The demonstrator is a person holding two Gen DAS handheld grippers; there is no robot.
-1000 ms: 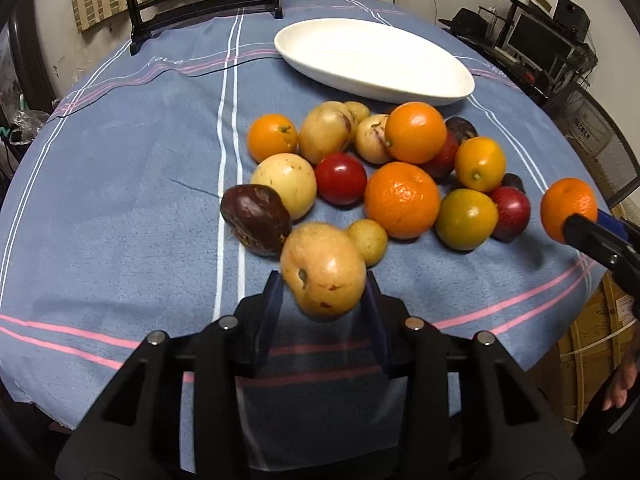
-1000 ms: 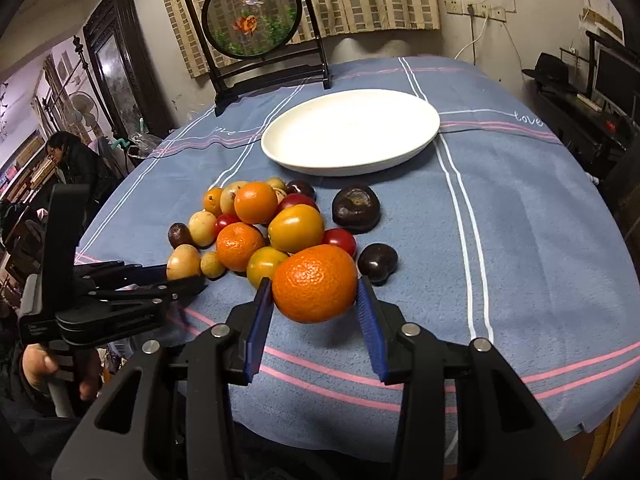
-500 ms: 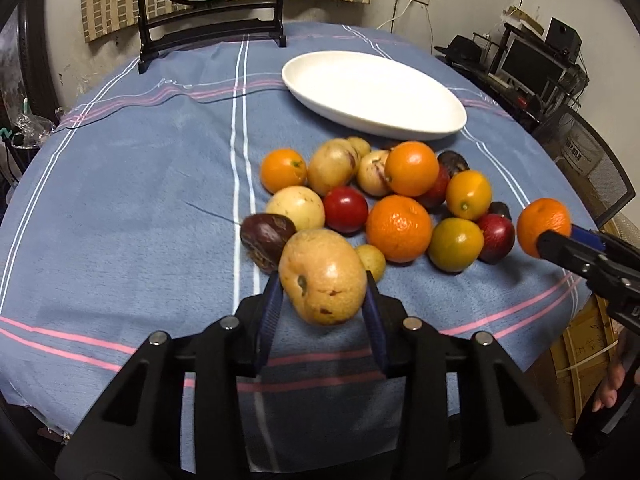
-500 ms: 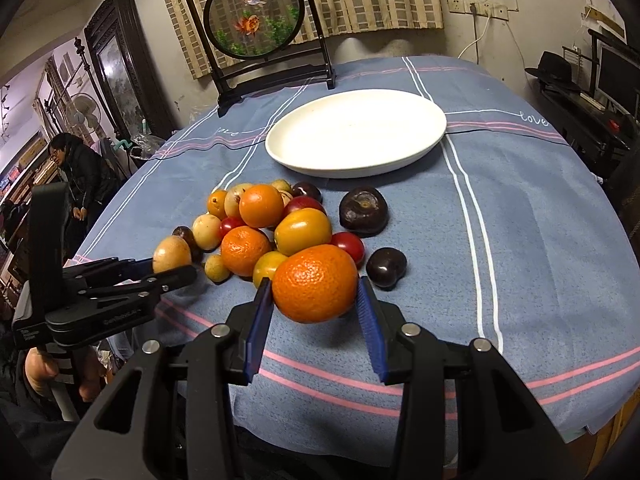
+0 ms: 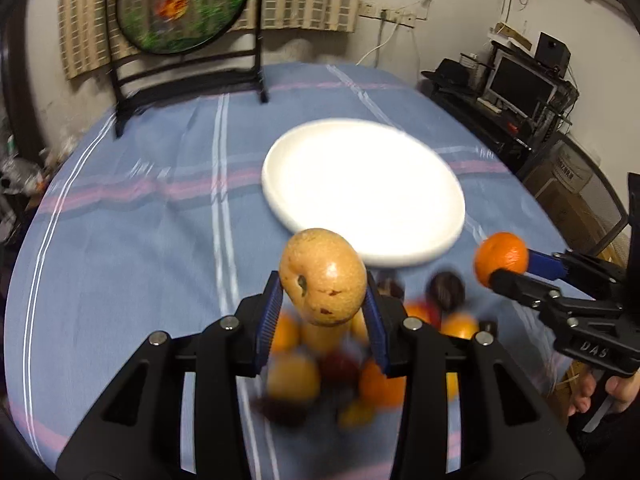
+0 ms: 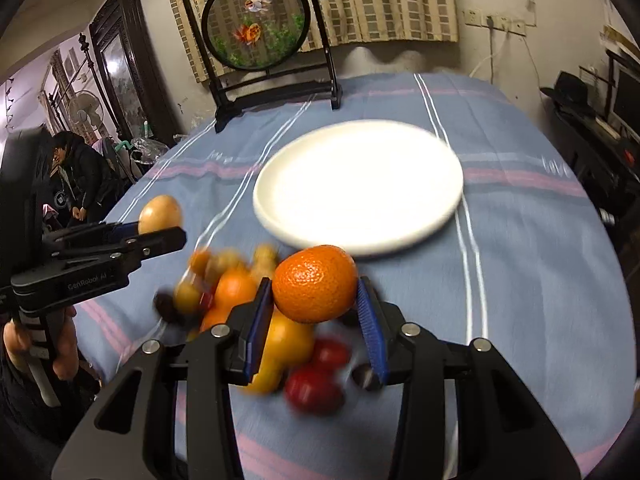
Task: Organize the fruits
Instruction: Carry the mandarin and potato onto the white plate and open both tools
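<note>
A round table under a blue woven tablecloth (image 5: 120, 240) with pink bands and thin white stripes fills both views. At the cloth's far edge stands a black-framed circular screen (image 6: 256, 20) painted with goldfish. Nearer than the screen, about mid-table, lies the white plate (image 5: 400, 256), smooth, shallow and round, with nothing on it. Just on the near side of the plate sits the fruit pile (image 6: 224, 292), blurred: orange, yellow, red and dark rounded shapes lying close together on the cloth.

Above the pile, short of the plate's near rim, the left gripper (image 5: 322, 312) pinches a tan pear (image 5: 322, 276) between its blue ribbed pads; the skin is speckled and matte, with a dark dimple and small brown marks. The right gripper (image 6: 314, 312) clamps a pebbly-skinned orange (image 6: 315, 283) between the same kind of pads, also held off the cloth above the pile and short of the plate's near rim.
</note>
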